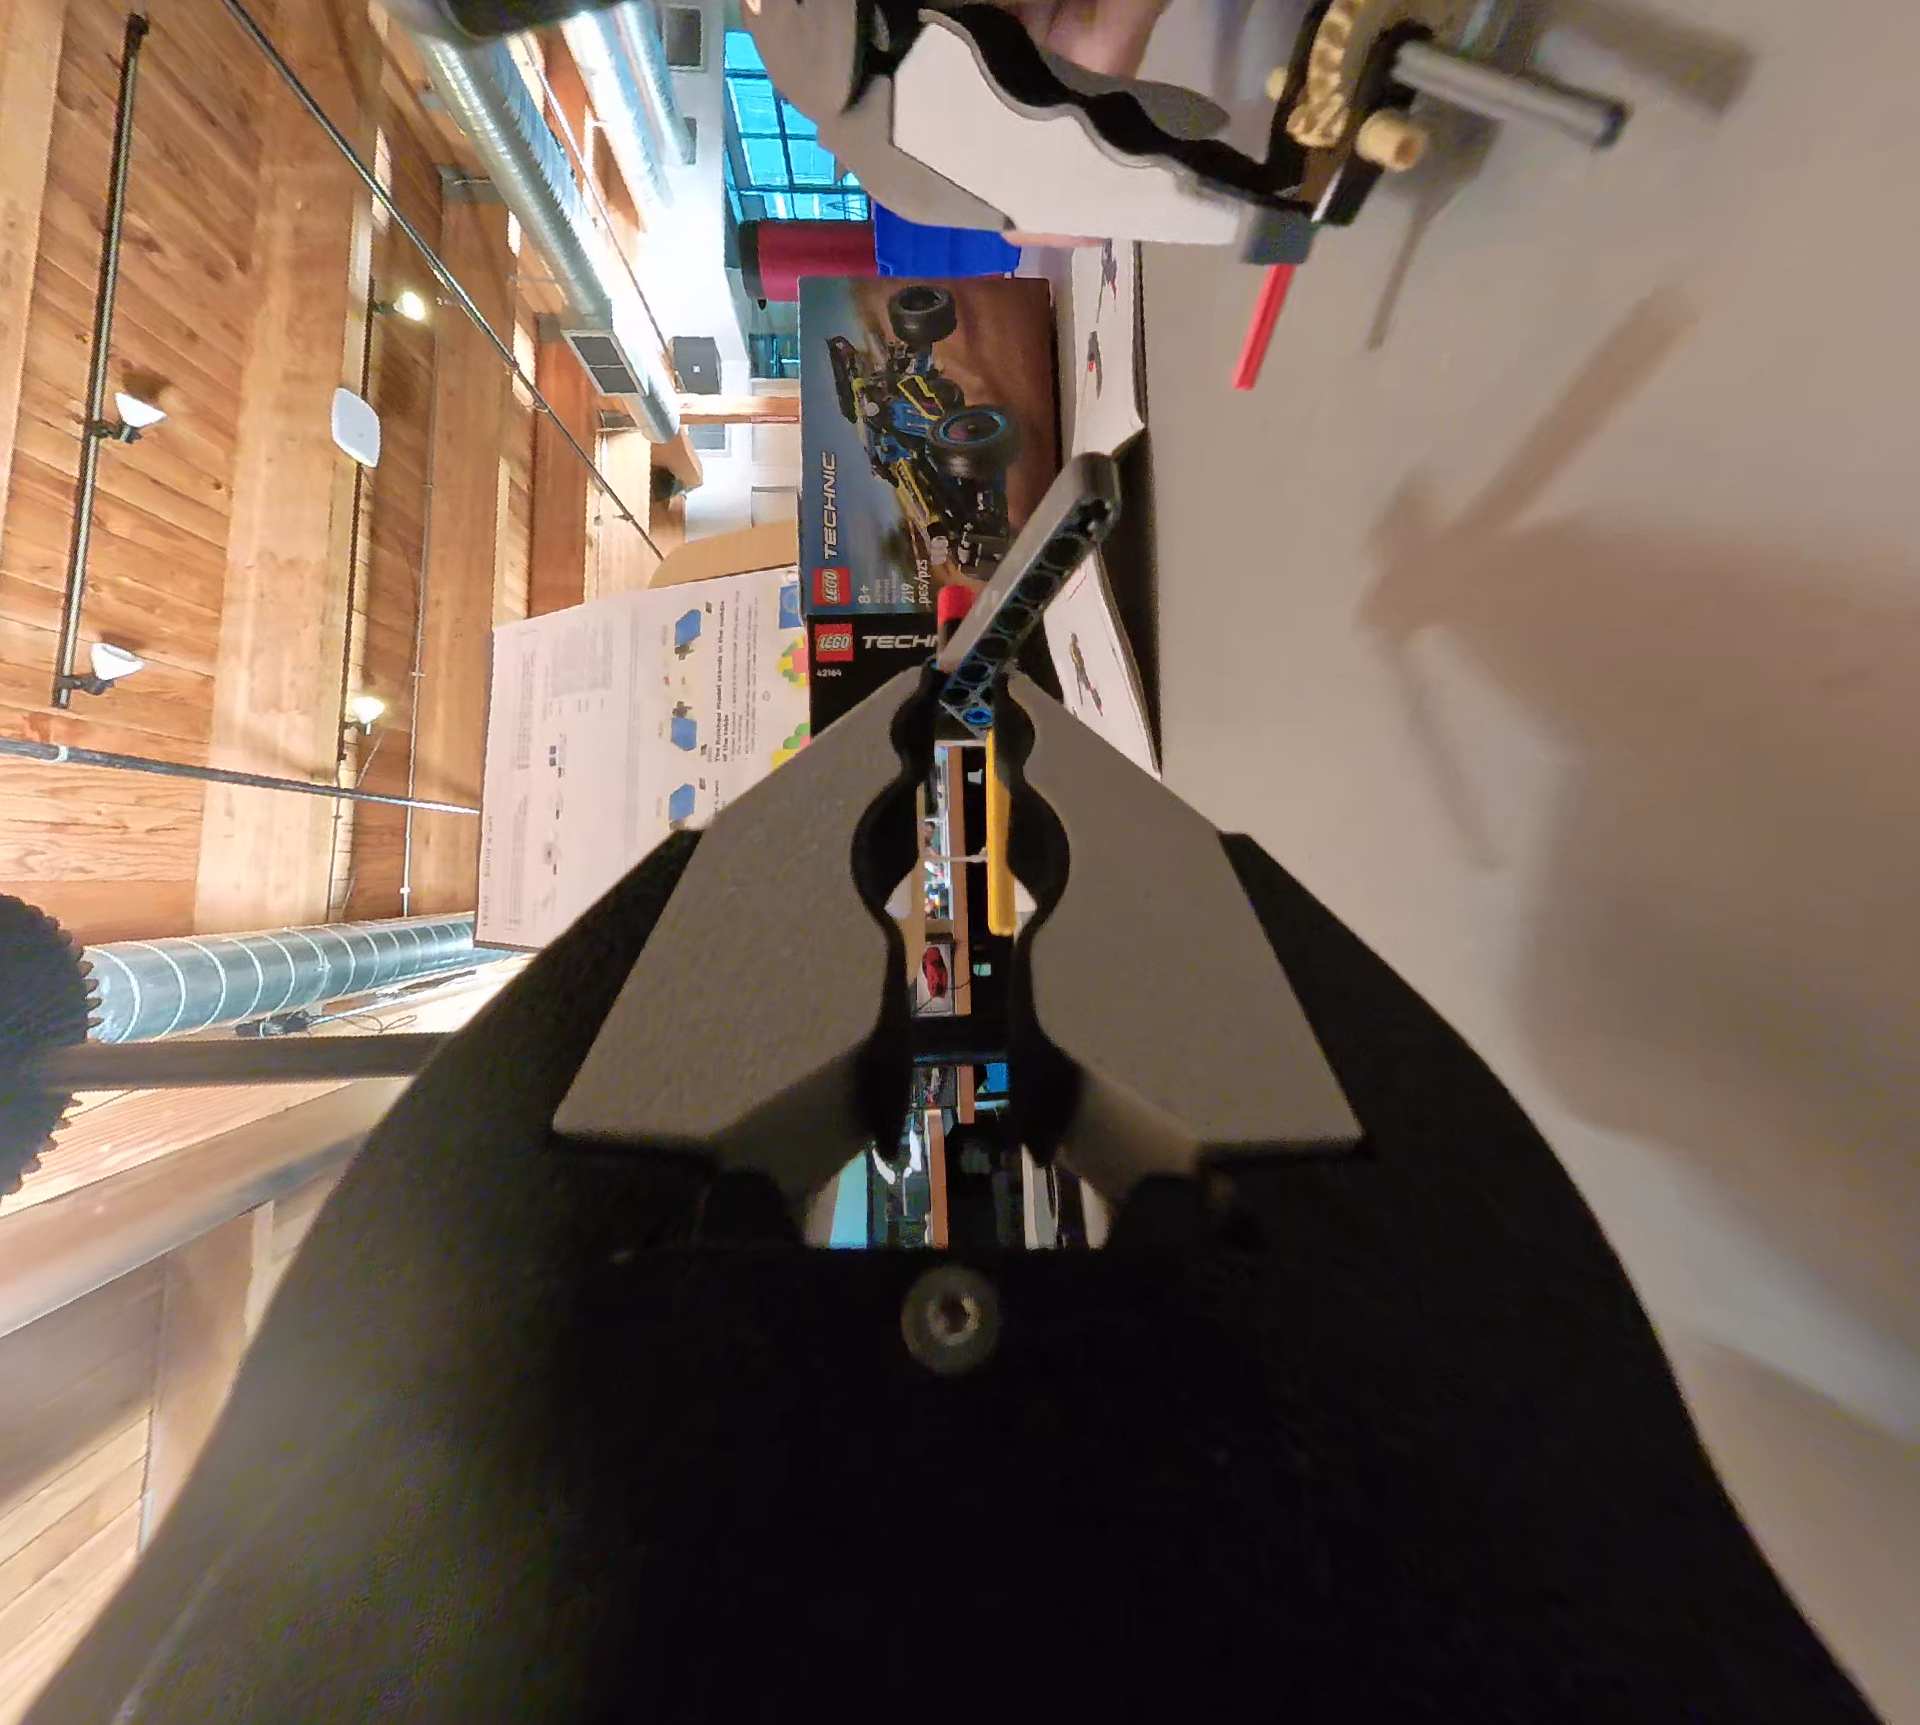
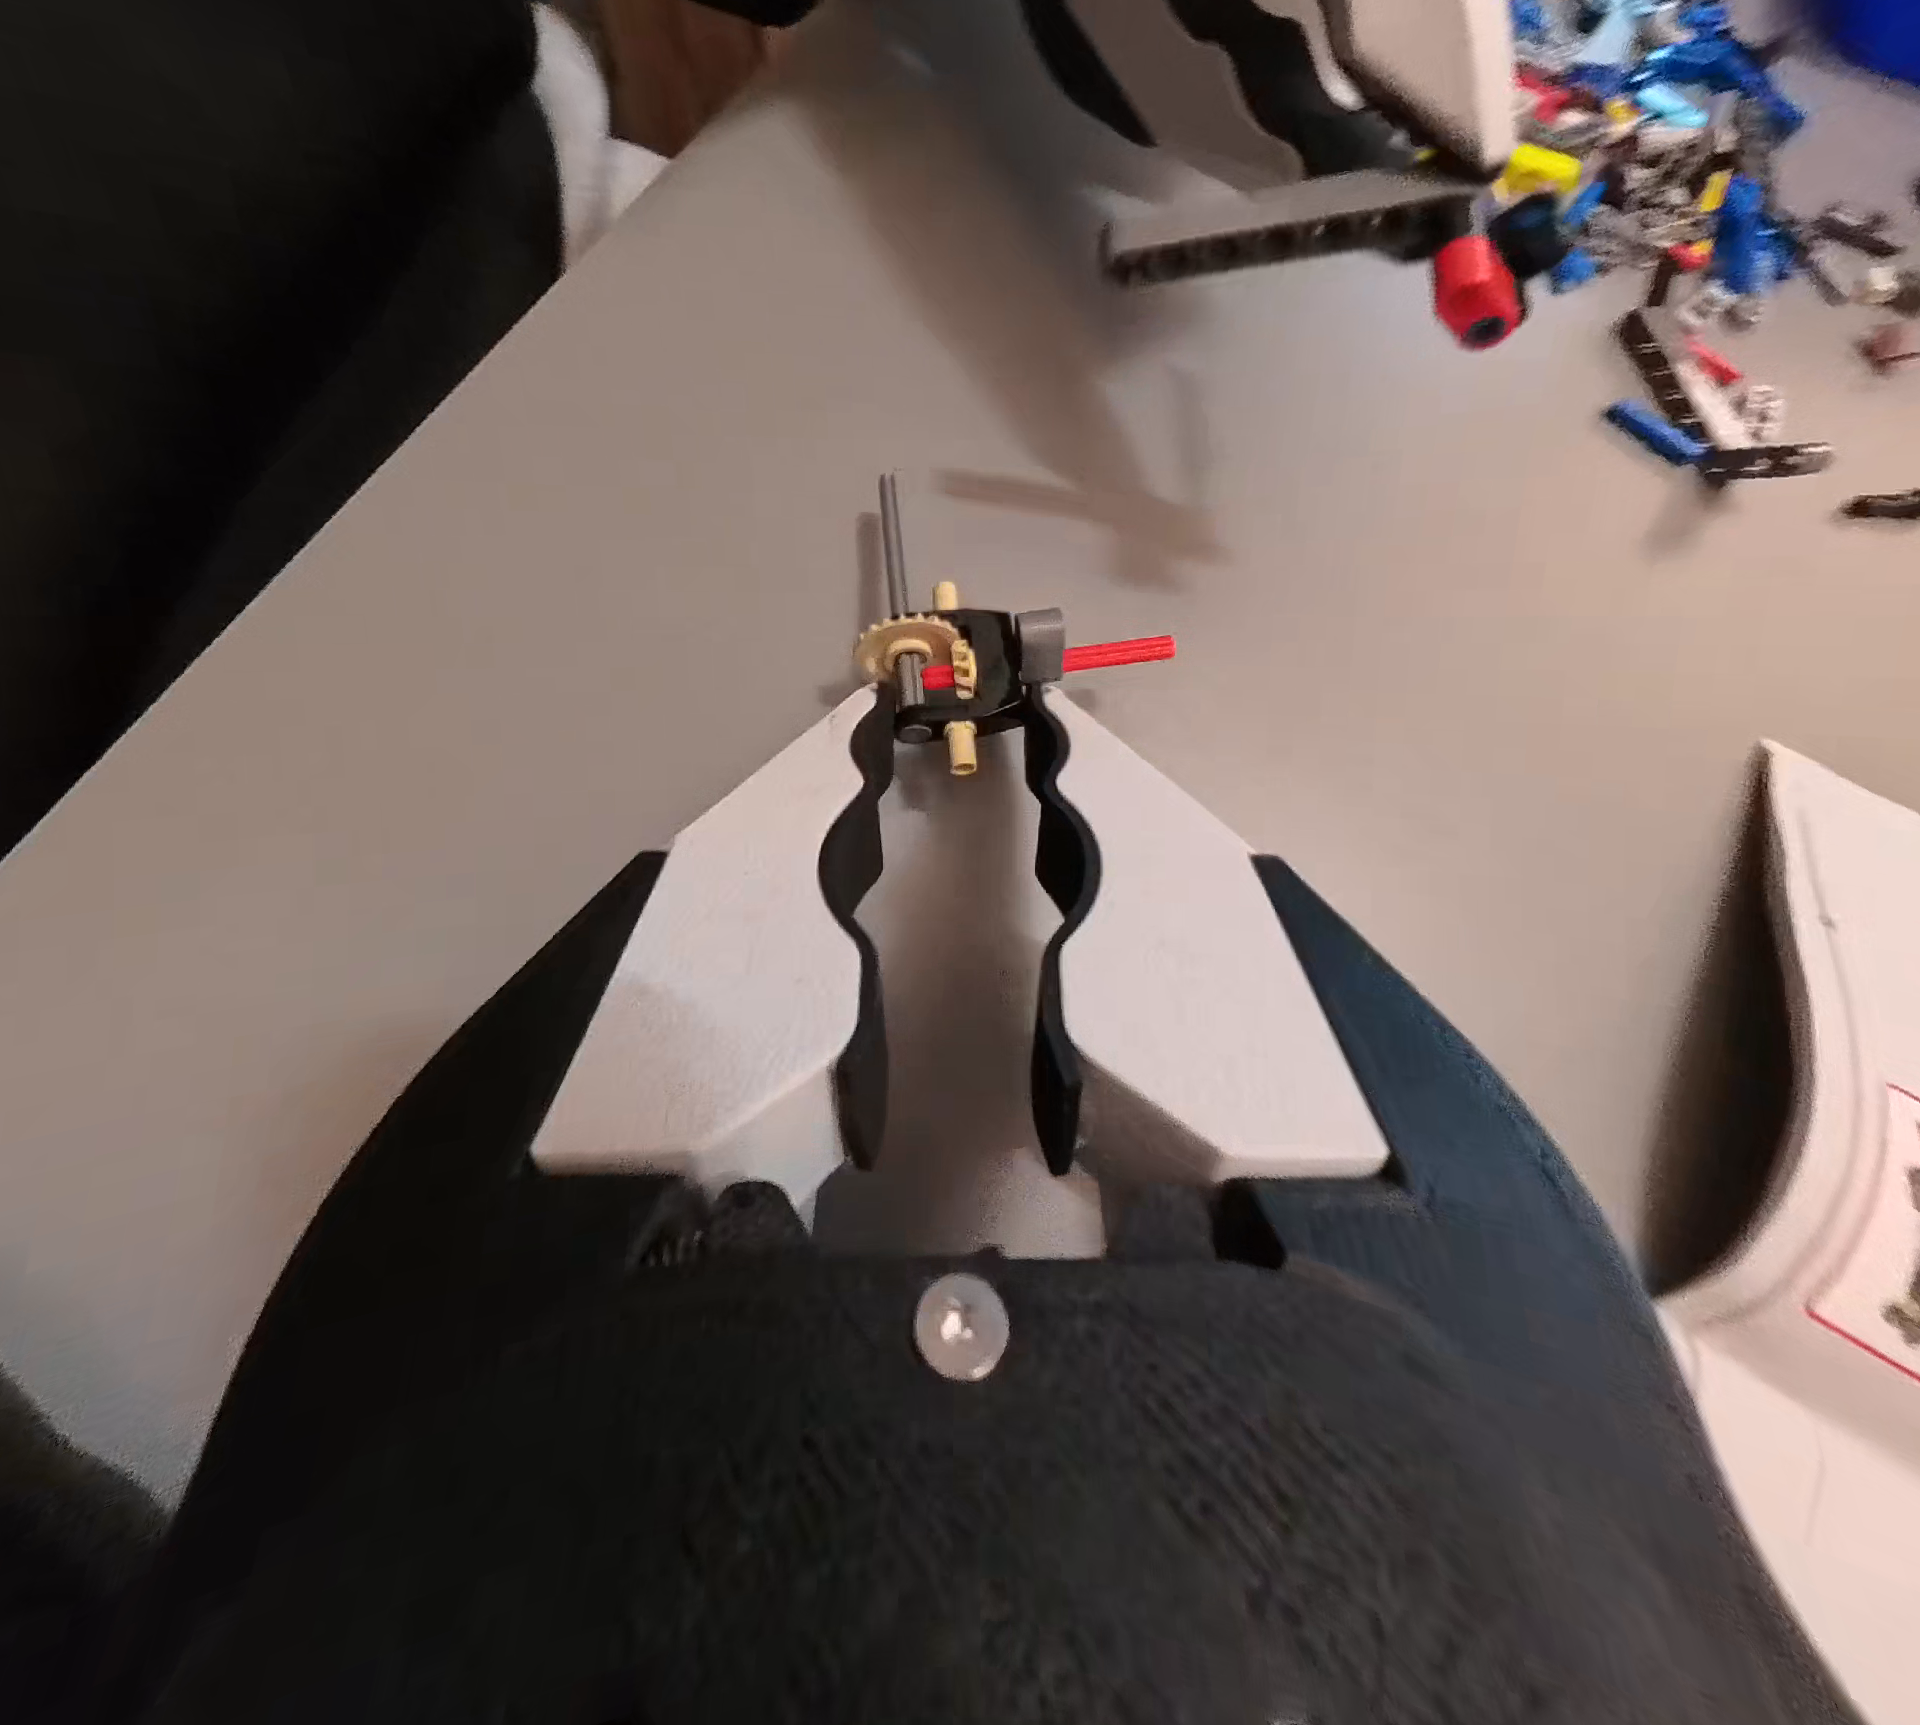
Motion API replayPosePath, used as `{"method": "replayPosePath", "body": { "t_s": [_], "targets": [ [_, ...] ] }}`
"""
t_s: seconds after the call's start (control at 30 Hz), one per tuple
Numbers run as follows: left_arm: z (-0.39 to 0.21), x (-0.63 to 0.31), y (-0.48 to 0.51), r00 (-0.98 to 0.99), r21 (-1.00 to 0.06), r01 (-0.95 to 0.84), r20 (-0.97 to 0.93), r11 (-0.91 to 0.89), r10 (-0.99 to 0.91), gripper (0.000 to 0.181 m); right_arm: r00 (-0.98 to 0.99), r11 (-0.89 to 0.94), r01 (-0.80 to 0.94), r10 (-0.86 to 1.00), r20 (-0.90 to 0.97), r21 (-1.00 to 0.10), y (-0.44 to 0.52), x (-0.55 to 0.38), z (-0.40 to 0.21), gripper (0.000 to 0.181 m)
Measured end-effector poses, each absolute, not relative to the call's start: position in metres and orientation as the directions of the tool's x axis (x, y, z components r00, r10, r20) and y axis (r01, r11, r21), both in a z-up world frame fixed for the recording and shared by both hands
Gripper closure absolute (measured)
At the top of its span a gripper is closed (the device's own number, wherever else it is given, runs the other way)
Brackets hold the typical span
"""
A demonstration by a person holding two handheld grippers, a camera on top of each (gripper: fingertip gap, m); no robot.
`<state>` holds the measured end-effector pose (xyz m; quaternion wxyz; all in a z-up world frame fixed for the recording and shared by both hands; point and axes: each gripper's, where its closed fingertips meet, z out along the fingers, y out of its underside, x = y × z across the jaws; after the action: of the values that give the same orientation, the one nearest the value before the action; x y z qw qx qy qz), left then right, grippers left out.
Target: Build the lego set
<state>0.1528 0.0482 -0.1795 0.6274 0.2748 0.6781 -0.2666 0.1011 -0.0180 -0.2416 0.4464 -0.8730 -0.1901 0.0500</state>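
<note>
Judging from the frames, the build was at an early stage: two small sub-assemblies existed, and most of the set lay unsorted.

In the right wrist view the gear unit sat at the tips of the right gripper, whose jaws were closed narrowly on its black frame. It had a tan gear on a grey axle pointing to 12 o'clock, a red axle sticking out to 3 o'clock through a grey bush, and a tan pin below. It hung just above the table, near its edge; contact could not be told.

At 2 o'clock from it, the grey beam was carried by the left gripper, with a red piece at its far end. In the left wrist view that gripper was pinched shut on the beam where blue parts joined it; a yellow axle ran back between the fingers.

Further out at 2 to 3 o'clock, the loose pile of blue, black and yellow parts remained unused, so nearly all the assembly was left. The box and instruction sheet stood behind. Joining the two units looked like the likely next step.
</note>
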Motion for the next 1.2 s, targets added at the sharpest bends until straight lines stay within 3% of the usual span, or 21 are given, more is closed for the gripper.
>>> {"method": "replayPosePath", "body": {
  "t_s": [0.17, 0.3, 0.33, 0.47, 0.6, 0.67, 0.73, 0.87, 0.93, 1.0, 1.13, 1.2],
  "targets": [
    [-0.183, 0.153, 0.051, -0.056, -0.01, 0.693, -0.998, 0.721, 0.04, 0.174, 0.927, -0.59, 0.257, 0.375, 0.023, -0.766, -0.025, 0.109, -0.242, 0.147],
    [-0.182, 0.153, 0.055, -0.053, -0.009, 0.671, -0.998, 0.741, 0.036, 0.174, 0.997, -0.673, 0.037, 0.077, -0.021, -0.738, -0.029, 0.123, -0.237, 0.111],
    [-0.182, 0.153, 0.056, -0.053, -0.01, 0.668, -0.998, 0.744, 0.035, 0.174, 1.0, -0.678, -0.024, -0.016, -0.018, -0.734, -0.031, 0.125, -0.238, 0.109],
    [-0.185, 0.154, 0.059, -0.064, -0.016, 0.662, -0.997, 0.749, 0.034, 0.174, 0.959, -0.599, -0.256, -0.254, -0.123, -0.759, -0.031, 0.107, -0.236, 0.131],
    [-0.191, 0.156, 0.057, -0.079, -0.024, 0.67, -0.996, 0.742, 0.039, 0.174, 0.93, -0.57, -0.253, -0.367, -0.033, -0.782, -0.036, 0.118, -0.24, 0.122],
    [-0.194, 0.157, 0.056, -0.087, -0.027, 0.672, -0.995, 0.74, 0.044, 0.174, 0.945, -0.6, -0.182, -0.325, 0.03, -0.779, -0.038, 0.122, -0.243, 0.118],
    [-0.196, 0.157, 0.056, -0.091, -0.024, 0.67, -0.995, 0.742, 0.05, 0.174, 0.982, -0.603, -0.017, -0.158, 0.099, -0.798, -0.028, 0.113, -0.24, 0.123],
    [-0.193, 0.154, 0.059, -0.091, -0.03, 0.668, -0.995, 0.743, 0.041, 0.174, 0.966, -0.662, 0.249, 0.12, 0.228, -0.707, -0.027, 0.11, -0.251, 0.132],
    [-0.19, 0.154, 0.061, -0.082, -0.027, 0.66, -0.996, 0.751, 0.037, 0.174, 0.958, -0.643, 0.288, 0.198, 0.21, -0.709, -0.022, 0.107, -0.25, 0.137],
    [-0.187, 0.153, 0.064, -0.077, -0.026, 0.65, -0.997, 0.759, 0.032, 0.174, 0.938, -0.638, 0.345, 0.217, 0.27, -0.688, -0.019, 0.114, -0.251, 0.155],
    [-0.184, 0.152, 0.07, -0.068, -0.031, 0.632, -0.998, 0.775, 0.015, 0.174, 0.937, -0.643, 0.347, 0.202, 0.286, -0.683, -0.014, 0.12, -0.248, 0.159],
    [-0.181, 0.153, 0.073, -0.061, -0.028, 0.625, -0.998, 0.78, 0.014, 0.174, 0.964, -0.609, 0.265, 0.137, 0.23, -0.748, -0.01, 0.123, -0.233, 0.16]
  ]
}}
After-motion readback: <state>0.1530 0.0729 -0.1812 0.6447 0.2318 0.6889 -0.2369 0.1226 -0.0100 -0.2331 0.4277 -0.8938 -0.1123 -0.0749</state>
